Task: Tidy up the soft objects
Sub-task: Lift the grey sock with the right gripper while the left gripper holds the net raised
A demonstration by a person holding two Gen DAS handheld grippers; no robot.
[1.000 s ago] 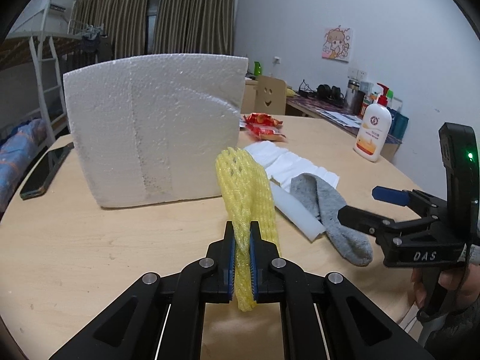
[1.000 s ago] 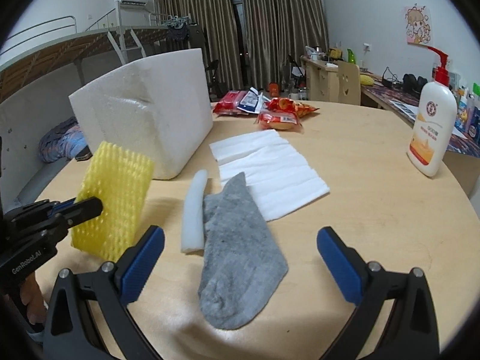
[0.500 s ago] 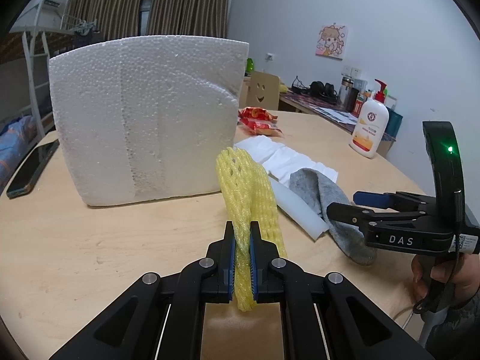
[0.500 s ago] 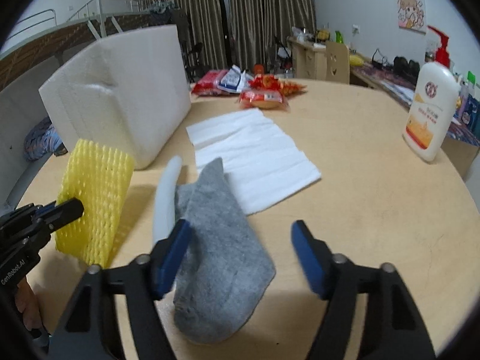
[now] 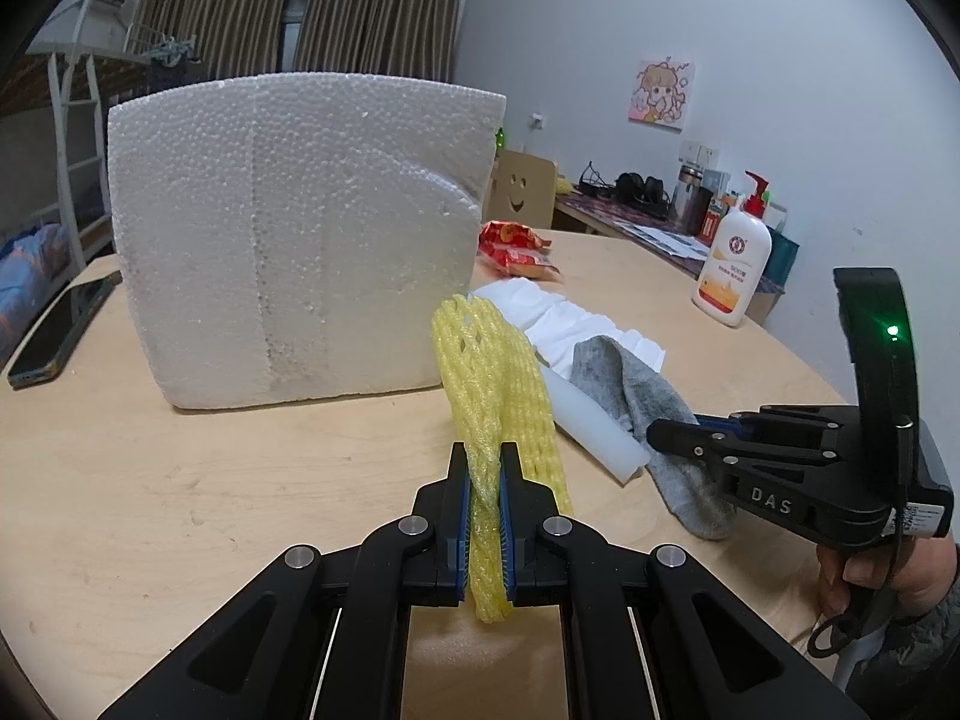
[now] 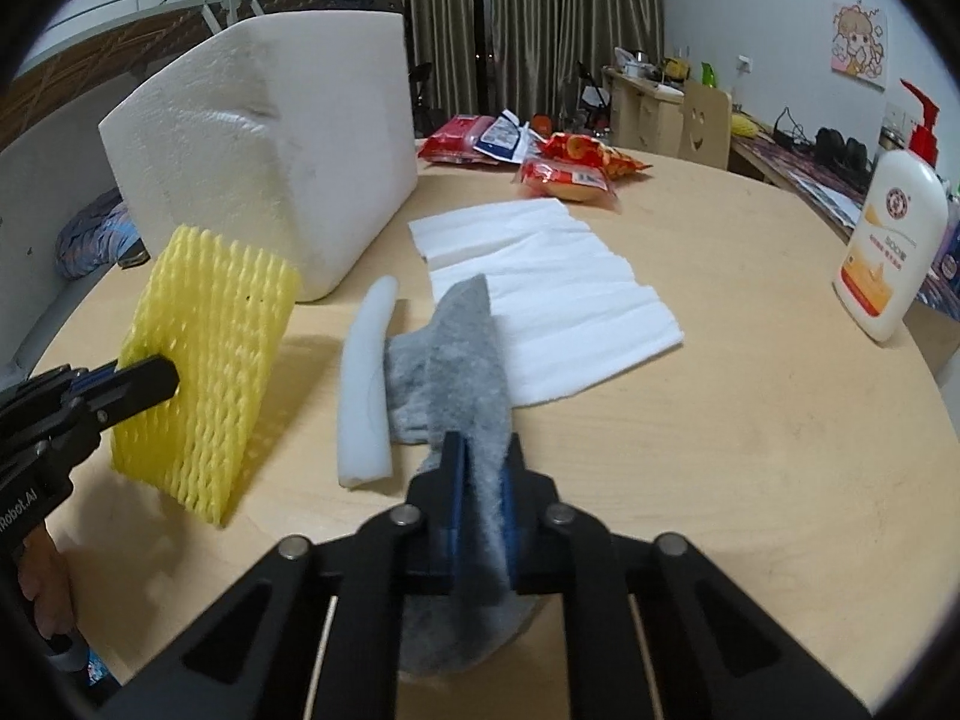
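Observation:
My left gripper (image 5: 485, 456) is shut on a yellow foam net sleeve (image 5: 492, 372), which stands up from the pads above the round wooden table (image 5: 180, 510). In the right wrist view the net (image 6: 210, 360) hangs at the left, just over the table. My right gripper (image 6: 483, 450) is shut on the near part of a grey sock (image 6: 462, 348), bunching the cloth between its blue pads. The sock's far end lies on the table against a white foam tube (image 6: 366, 384) and overlaps a white crinkled sheet (image 6: 540, 276).
A big white styrofoam block (image 5: 300, 240) stands behind the net. Red snack packets (image 6: 570, 168) lie at the far side. A lotion pump bottle (image 6: 894, 240) stands at the right edge, and a phone (image 5: 60, 330) lies at the left edge.
My right gripper's jaws came together from wide open and closed on the grey sock, pinching it into a fold. The left gripper kept its hold on the yellow net and barely moved.

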